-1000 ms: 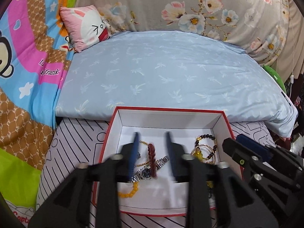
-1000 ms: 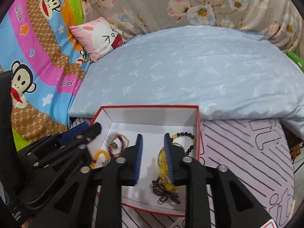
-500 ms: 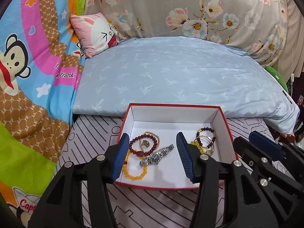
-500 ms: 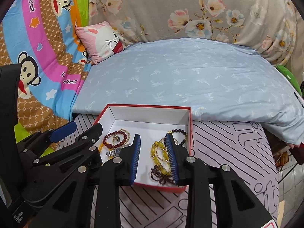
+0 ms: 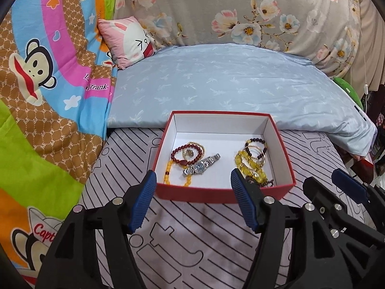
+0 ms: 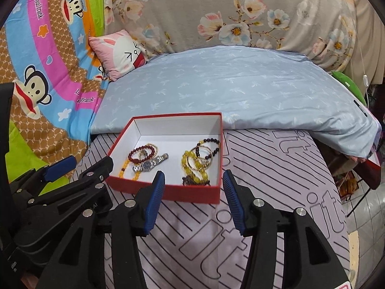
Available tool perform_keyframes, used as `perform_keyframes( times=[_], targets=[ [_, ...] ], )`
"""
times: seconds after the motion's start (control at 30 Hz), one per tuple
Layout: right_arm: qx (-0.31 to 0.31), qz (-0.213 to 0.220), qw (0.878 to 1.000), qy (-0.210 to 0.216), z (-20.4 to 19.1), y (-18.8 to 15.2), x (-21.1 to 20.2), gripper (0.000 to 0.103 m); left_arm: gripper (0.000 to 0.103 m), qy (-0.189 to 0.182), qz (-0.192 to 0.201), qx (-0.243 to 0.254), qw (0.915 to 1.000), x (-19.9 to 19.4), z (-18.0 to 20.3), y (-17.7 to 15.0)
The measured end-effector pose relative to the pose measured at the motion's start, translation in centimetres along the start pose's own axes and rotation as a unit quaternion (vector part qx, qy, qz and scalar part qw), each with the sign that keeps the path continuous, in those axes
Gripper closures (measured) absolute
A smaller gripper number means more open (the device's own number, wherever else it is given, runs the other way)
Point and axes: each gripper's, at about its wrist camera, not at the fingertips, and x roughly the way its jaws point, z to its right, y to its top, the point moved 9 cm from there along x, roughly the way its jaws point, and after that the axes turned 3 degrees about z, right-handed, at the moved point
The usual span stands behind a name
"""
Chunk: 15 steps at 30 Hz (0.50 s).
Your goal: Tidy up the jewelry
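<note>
A red box [image 5: 223, 193] with a white inside sits on the striped lilac cloth; it also shows in the right wrist view [image 6: 166, 191]. In it lie a silver watch [image 5: 201, 165], a dark red bead bracelet [image 5: 185, 155], a yellow bead bracelet [image 5: 168, 172] and a heap of yellow and dark bracelets [image 5: 252, 160]. My left gripper [image 5: 192, 197] is open and empty, just in front of the box. My right gripper [image 6: 192, 198] is open and empty, also in front of the box, to the right of the left one.
A light blue pillow [image 5: 231, 86] lies behind the box. A pink rabbit cushion [image 5: 128, 41] and a cartoon monkey blanket [image 5: 41, 77] are at the left. The striped cloth [image 6: 276, 180] ends at the right, with floor tiles [image 6: 361, 207] beyond.
Both grippers have pulled back out of the box and opened wide. The jewelry stays in the box.
</note>
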Motion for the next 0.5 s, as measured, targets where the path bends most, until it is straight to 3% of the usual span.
perform_keyframes(
  times=[0.13,0.33,0.5],
  targets=[
    [0.000,0.002,1.000,-0.013,0.3,-1.3,-1.2,0.047,0.038,0.002,-0.005,-0.008,1.0000,-0.9,-0.3,-1.2],
    [0.010,0.000,1.000,-0.019,1.0,-2.9,-2.3,0.042,0.025,0.023,-0.002,-0.013,0.9996,-2.1,-0.8,-2.7],
    [0.019,-0.003,1.000,-0.024,1.4,-4.3,-3.1,0.041,0.018,0.037,0.004,-0.008,0.9993,-3.2,-0.9,-3.7]
  ],
)
